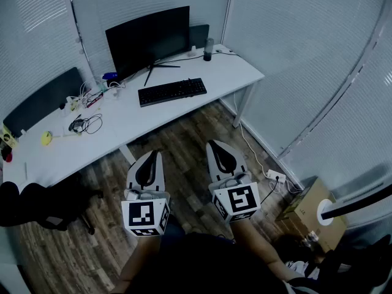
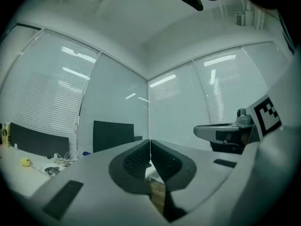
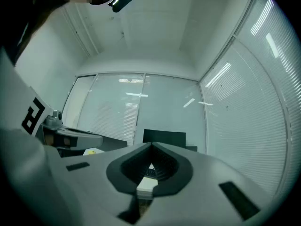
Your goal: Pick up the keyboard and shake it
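A black keyboard lies flat on the white desk, in front of the dark monitor. Both grippers hang over the wooden floor, well short of the desk and apart from the keyboard. My left gripper is shut with nothing between its jaws, and the left gripper view shows its tips meeting. My right gripper is shut and empty too; through the gap below its tips a bit of the keyboard and desk edge shows.
Cables, a yellow object and small items clutter the desk's left part. A dark cylinder stands at the back right. A black chair is at left, a cardboard box at right, a power strip on the floor.
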`<action>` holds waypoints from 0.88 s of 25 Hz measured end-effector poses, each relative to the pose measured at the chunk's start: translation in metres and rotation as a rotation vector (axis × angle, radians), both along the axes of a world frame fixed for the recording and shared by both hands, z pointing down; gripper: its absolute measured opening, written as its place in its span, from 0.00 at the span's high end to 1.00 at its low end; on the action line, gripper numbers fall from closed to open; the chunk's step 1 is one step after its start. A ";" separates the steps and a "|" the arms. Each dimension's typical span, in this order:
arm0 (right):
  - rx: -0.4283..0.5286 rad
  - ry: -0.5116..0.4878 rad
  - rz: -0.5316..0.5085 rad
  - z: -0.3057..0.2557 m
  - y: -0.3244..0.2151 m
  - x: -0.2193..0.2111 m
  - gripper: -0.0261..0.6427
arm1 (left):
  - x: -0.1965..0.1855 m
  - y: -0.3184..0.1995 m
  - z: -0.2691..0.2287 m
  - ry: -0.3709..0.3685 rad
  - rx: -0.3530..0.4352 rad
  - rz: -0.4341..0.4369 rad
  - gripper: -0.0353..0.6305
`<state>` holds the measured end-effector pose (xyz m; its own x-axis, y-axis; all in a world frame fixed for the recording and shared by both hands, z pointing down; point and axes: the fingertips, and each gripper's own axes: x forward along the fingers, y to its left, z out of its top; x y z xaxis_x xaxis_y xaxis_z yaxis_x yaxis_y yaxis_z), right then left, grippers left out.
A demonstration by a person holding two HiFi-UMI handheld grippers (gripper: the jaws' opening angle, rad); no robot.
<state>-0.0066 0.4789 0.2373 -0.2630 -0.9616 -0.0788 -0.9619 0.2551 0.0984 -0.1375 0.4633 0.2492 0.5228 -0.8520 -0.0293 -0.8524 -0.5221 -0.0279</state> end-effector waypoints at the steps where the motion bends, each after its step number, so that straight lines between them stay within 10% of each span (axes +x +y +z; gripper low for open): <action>1: 0.002 -0.002 -0.003 0.000 -0.006 0.000 0.92 | 0.001 -0.006 0.001 -0.001 0.000 0.000 0.91; 22: -0.048 -0.074 0.121 0.034 -0.218 -0.027 0.91 | -0.043 -0.236 0.029 0.008 -0.018 0.132 0.91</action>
<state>-0.0337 0.2609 0.2711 -0.1400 -0.9890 -0.0470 -0.9901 0.1394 0.0165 -0.1803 0.2277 0.2779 0.6299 -0.7764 -0.0192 -0.7767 -0.6298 -0.0104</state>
